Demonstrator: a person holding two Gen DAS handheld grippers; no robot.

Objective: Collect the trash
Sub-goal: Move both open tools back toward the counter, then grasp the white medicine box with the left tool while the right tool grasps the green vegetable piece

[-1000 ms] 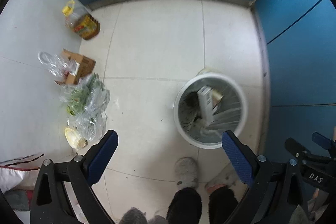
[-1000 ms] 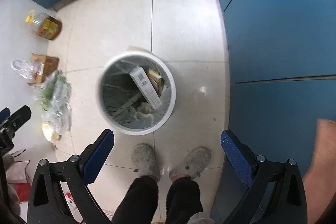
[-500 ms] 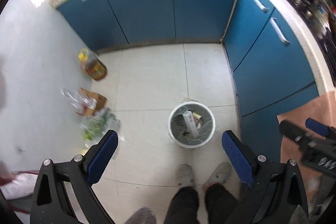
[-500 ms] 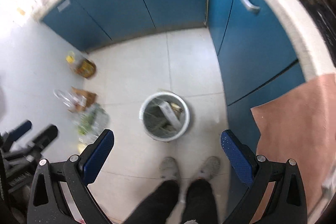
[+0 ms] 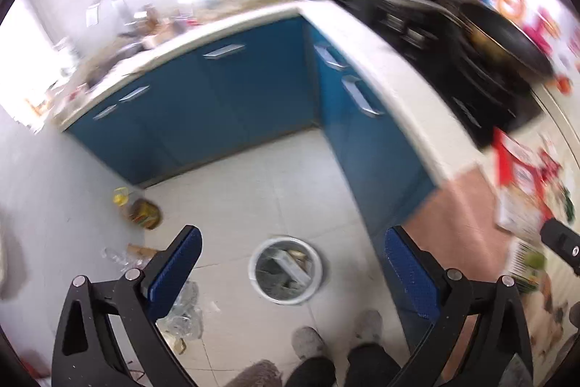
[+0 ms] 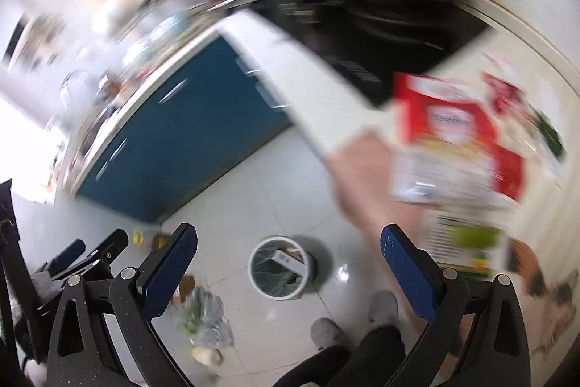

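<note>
A white round trash bin (image 5: 285, 274) stands on the tiled floor far below, with a white carton and other rubbish inside; it also shows in the right wrist view (image 6: 279, 272). My left gripper (image 5: 288, 272) is open and empty, high above the bin. My right gripper (image 6: 288, 269) is open and empty, also high up. A red and white package (image 6: 456, 147) lies blurred on the counter at the right, and shows in the left wrist view (image 5: 522, 176). A smaller green item (image 6: 475, 238) lies nearer on the counter.
Blue cabinets (image 5: 232, 97) under a white counter (image 5: 391, 86) wrap the corner. A black stove with a pan (image 5: 504, 49) sits on the counter. A yellow oil bottle (image 5: 141, 207) and plastic bags (image 6: 204, 318) lie on the floor at the left. The person's slippered feet (image 5: 337, 332) stand below.
Both grippers have risen well above the floor and tilted up. The bin now looks small, and the counter top, the stove and the packages on the right have come into view.
</note>
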